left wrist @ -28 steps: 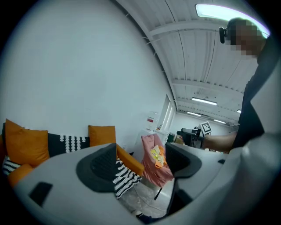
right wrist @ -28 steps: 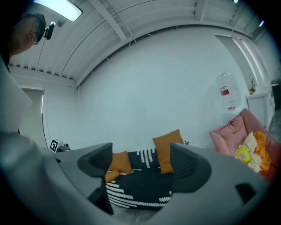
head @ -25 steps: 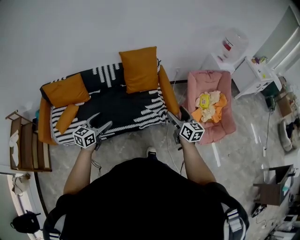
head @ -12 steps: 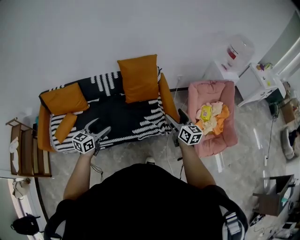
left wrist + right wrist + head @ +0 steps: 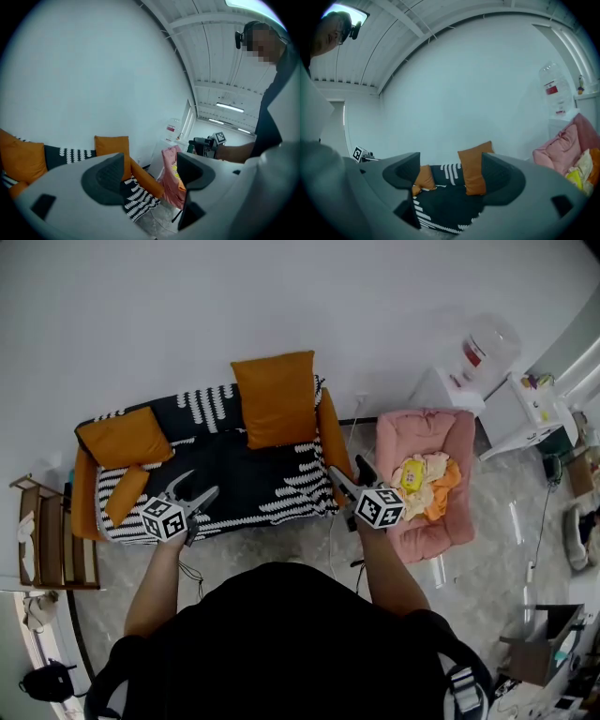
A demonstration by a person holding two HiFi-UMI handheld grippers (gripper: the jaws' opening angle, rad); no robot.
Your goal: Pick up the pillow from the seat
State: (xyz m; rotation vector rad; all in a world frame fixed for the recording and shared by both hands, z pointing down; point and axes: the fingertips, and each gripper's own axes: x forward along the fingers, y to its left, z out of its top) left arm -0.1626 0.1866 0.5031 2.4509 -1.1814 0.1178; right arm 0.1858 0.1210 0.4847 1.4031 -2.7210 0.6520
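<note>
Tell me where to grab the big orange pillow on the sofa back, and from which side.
Probably best: pinch its upper left corner, coming from the front and above with the open right gripper. The pillow leans upright on the sofa back: its face is too broad for the jaws, the corner thin. Its right edge crowds the orange armrest; the left is free.

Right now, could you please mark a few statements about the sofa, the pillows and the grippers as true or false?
1. The left gripper and the right gripper both have jaws apart, with nothing between them. True.
2. The large orange pillow lies on the floor. False: it leans upright against the back of the sofa.
3. A pink chair stands past the sofa's right end in the head view. True.
4. The pink chair is bare. False: a heap of clothes lies in it.
</note>
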